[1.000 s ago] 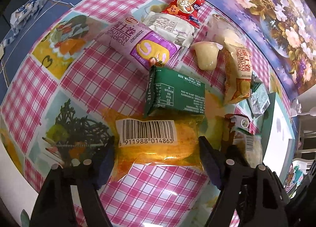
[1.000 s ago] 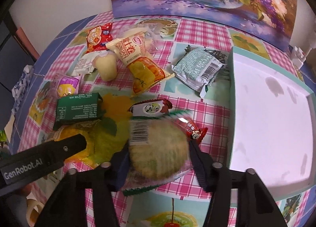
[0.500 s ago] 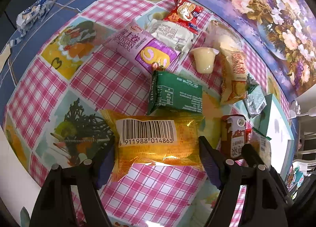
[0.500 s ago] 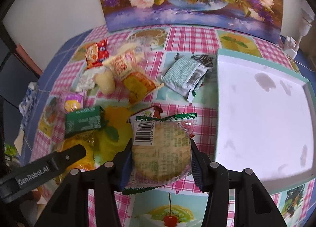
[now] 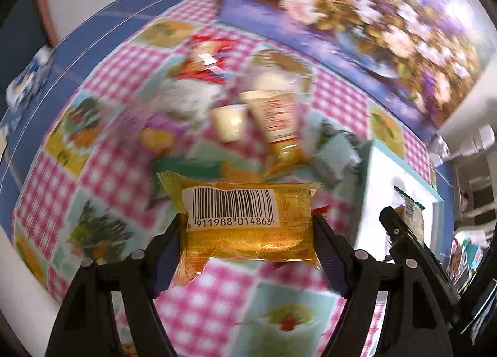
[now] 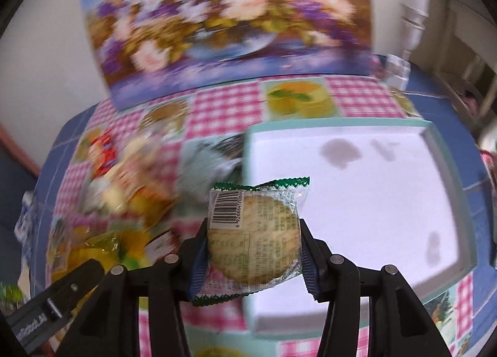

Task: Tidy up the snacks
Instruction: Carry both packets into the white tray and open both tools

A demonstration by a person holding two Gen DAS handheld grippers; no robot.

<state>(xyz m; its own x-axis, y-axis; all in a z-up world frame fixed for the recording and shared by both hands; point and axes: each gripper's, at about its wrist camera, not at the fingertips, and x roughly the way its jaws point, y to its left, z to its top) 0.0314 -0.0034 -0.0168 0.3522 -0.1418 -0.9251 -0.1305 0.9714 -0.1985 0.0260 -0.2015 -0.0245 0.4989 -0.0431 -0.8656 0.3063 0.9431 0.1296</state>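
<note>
left gripper (image 5: 248,229) clamps the yellow packet (image 5: 248,223); right gripper (image 6: 252,242) clamps the cookie packet (image 6: 253,239).

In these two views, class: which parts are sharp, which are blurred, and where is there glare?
Left wrist view: the yellow packet and left gripper are sharp; the tablecloth and painting smear. Right wrist view: the cookie packet in the right gripper is crisp, the loose snacks blur, and the white tray looks washed out. Both curve at the edges.
</note>
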